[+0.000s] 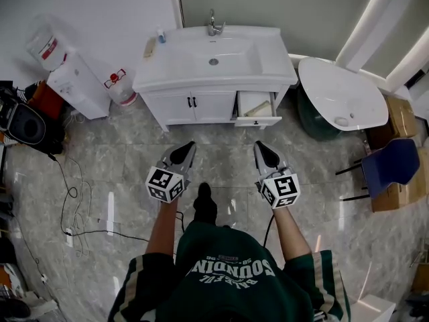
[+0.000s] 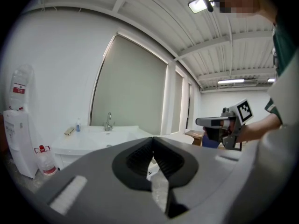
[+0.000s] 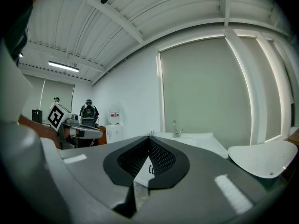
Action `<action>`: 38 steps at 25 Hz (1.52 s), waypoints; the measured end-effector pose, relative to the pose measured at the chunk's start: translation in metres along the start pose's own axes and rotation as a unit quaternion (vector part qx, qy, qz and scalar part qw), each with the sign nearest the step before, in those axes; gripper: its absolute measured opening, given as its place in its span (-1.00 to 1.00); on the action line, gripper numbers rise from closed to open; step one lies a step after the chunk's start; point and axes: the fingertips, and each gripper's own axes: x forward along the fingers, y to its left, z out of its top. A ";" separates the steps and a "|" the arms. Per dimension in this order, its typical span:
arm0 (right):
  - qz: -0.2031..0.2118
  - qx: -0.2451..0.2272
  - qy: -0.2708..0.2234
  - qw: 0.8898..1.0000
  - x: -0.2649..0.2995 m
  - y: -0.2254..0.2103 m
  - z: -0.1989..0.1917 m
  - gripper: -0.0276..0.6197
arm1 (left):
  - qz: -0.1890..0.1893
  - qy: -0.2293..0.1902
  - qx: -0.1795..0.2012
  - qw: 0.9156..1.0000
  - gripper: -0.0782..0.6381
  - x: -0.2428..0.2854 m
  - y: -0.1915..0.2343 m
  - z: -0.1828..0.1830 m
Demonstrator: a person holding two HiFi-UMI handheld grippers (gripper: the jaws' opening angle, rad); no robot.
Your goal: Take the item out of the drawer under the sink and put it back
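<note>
While the right-end drawer [image 1: 257, 104] of the sink vanity [image 1: 194, 107] stands open for access, tan item [image 1: 259, 111] lies inside; L gripper [image 1: 188, 146] & R gripper [image 1: 260, 146] hover well short, fingers [image 3: 161, 158] clenched empty, pre-grab.

The sink cabinet [image 1: 175, 107] is standing against the back wall, with the faucet [image 1: 213, 24] rising behind its basin [image 1: 214, 56]. A small bottle [image 1: 161, 35] is sitting at the countertop's rear left corner. The drawer [image 1: 258, 121] is hanging open at the cabinet's right end, beside the two doors [image 1: 213, 106], with an item [image 1: 260, 110] lying in it.

A water dispenser [image 1: 79, 84] is standing left of the cabinet, and a water jug [image 1: 122, 86] is resting on the floor between them. A tabletop [image 1: 342, 92] is lying right of the cabinet, with a chair [image 1: 392, 166] and cardboard boxes [image 1: 401, 116] sitting further right.

The left gripper [image 1: 190, 146] and right gripper [image 1: 259, 146] are hovering side by side before the cabinet, apart from it. The right one is facing the drawer.
</note>
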 end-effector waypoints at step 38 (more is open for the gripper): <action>-0.077 0.040 0.032 0.996 0.317 -0.209 -0.012 -0.91 | -0.117 0.054 -0.020 0.992 -0.64 0.346 0.194 0.026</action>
